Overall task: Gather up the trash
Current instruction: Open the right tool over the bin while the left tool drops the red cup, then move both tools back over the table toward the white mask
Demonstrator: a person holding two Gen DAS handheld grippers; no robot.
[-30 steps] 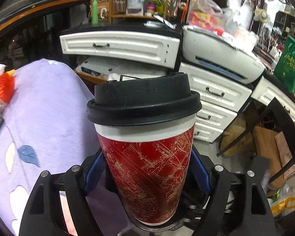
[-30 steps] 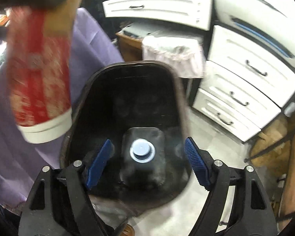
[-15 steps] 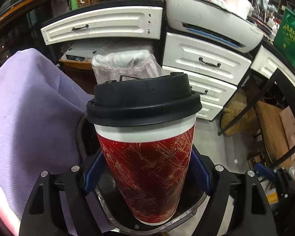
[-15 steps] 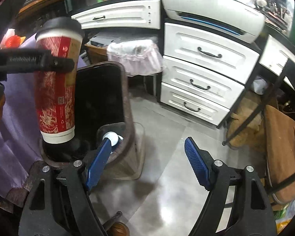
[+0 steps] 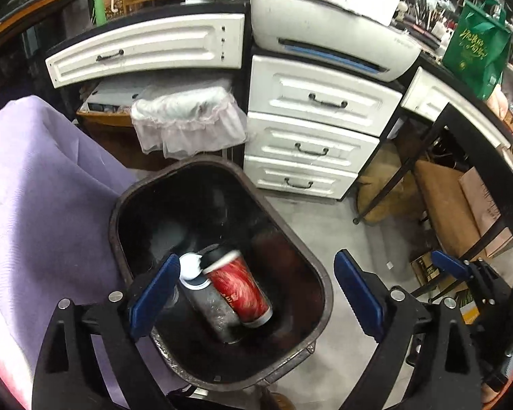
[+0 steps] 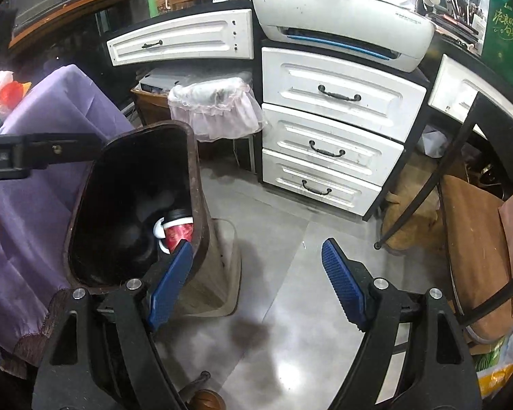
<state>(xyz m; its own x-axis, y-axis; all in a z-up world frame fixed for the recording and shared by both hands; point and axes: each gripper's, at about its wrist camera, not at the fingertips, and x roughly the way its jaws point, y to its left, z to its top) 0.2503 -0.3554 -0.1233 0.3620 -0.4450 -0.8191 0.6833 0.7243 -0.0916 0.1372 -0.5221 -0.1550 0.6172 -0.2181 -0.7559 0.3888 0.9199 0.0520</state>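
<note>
A dark brown trash bin [image 5: 325, 294] stands on the floor below my left gripper [image 5: 256, 283], which is open and empty above its mouth. Inside lies a red paper cup with a black lid [image 5: 239, 287], tilted against a grey bottle with a white cap [image 5: 195, 273]. In the right wrist view the bin [image 6: 201, 212] is at the left, with the cup [image 6: 178, 230] showing inside. My right gripper [image 6: 256, 273] is open and empty over the floor, to the right of the bin.
A purple cloth-covered table [image 5: 34, 188] is left of the bin. White drawers [image 5: 311, 143], a printer [image 5: 335, 44] and a lace-covered basket [image 5: 188, 119] stand behind. A black metal frame [image 6: 461, 171] and cardboard [image 6: 475, 239] are at the right.
My left gripper opened and let go of the red cup, which fell into the bin. My right gripper stayed open and shifted slightly.
</note>
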